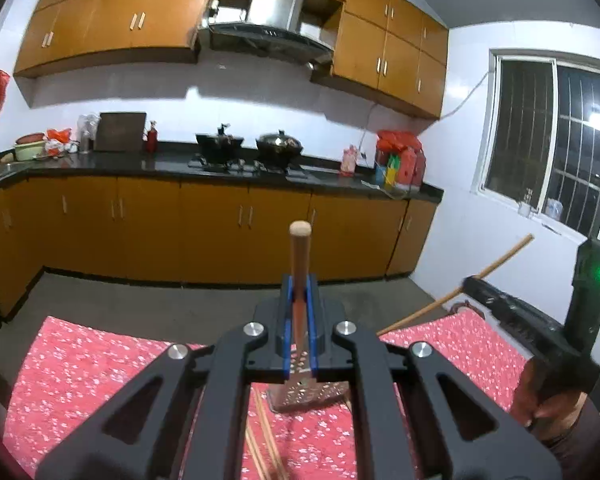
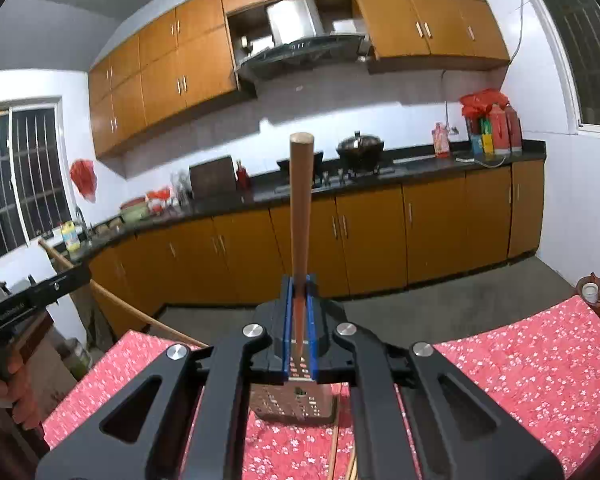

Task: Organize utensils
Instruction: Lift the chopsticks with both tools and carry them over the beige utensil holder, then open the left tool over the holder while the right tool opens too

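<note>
Utensils: I've got two slotted spatulas up off the red floral cloth (image 1: 80, 360), one in each tong.
Left gripper (image 1: 299, 292): clamped tight on the left spatula (image 1: 306, 394), gripping the neck where wood meets perforated steel.
Right gripper (image 2: 299, 292): same pinch on the right spatula (image 2: 296, 400).
Handling: light and stiff, I'd say, but smooth handles could slip or swing.
Chopsticks (image 1: 266, 440): lying on the cloth below.
Far: counter (image 1: 172, 164), woks, cabinets.

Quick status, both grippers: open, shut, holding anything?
Left gripper: shut on a wooden-handled slotted spatula.
Right gripper: shut on another wooden-handled slotted spatula.
</note>
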Tool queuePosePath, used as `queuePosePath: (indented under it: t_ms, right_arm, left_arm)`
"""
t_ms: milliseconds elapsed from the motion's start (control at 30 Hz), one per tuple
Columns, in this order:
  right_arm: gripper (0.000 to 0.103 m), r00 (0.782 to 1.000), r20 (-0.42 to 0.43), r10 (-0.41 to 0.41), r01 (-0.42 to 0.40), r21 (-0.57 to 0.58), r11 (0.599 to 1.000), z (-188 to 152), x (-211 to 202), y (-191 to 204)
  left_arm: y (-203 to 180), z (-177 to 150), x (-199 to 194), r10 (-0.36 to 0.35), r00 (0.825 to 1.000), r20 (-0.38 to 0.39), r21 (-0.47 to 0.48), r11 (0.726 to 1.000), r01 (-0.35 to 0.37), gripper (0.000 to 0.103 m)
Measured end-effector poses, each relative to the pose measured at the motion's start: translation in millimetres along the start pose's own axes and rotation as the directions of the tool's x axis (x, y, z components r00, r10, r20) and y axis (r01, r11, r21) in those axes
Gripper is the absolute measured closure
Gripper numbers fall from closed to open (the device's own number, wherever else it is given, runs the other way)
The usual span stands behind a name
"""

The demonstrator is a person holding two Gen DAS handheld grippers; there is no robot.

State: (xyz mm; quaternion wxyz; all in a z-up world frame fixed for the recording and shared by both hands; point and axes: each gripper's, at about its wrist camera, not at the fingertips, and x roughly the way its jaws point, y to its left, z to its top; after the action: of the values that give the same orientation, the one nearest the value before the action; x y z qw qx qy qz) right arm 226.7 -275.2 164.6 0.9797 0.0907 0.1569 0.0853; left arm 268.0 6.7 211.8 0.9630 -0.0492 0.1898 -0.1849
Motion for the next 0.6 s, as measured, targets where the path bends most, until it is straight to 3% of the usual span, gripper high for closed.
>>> queuePosePath:
  t_ms: [167,433,500,567,600]
  right_arm:
    - [0.096,0.997,-0.075,-0.019,0.017,-0.019,1.0,-14.1,28.0,1.9]
    - [0.096,0.991,-0.135,-0.008,0.011,0.026,1.0,-27.6,46.0,-2.0]
    - [0.094,0.992,-0.129,0.0,0.004,0.031,1.0,-27.0,42.6,-3.5]
    - [0.085,0.994,-0.111,-0.005,0.008,0.027,1.0,-25.6,36.1,-4.1]
    - [0.076,0.995,-0.096,-0.009,0.011,0.029,1.0,-24.4,30.7,-4.8]
  left_arm:
    - [-12.5,-15.8,31.0,0.009,0.998,-0.056,0.042,0.999,-0.006,0.096]
    - [-4.4,-39.0,82.3,0.023,0.99,-0.14,0.006,1.0,-0.023,0.095]
    - [-1.7,-43.0,84.6,0.04,0.989,-0.14,-0.005,0.999,-0.041,0.09]
    - [0.1,-43.2,81.4,0.051,0.991,-0.124,-0.009,0.999,-0.053,0.07]
    - [3.2,-43.1,77.2,0.057,0.992,-0.112,-0.01,0.998,-0.059,0.068]
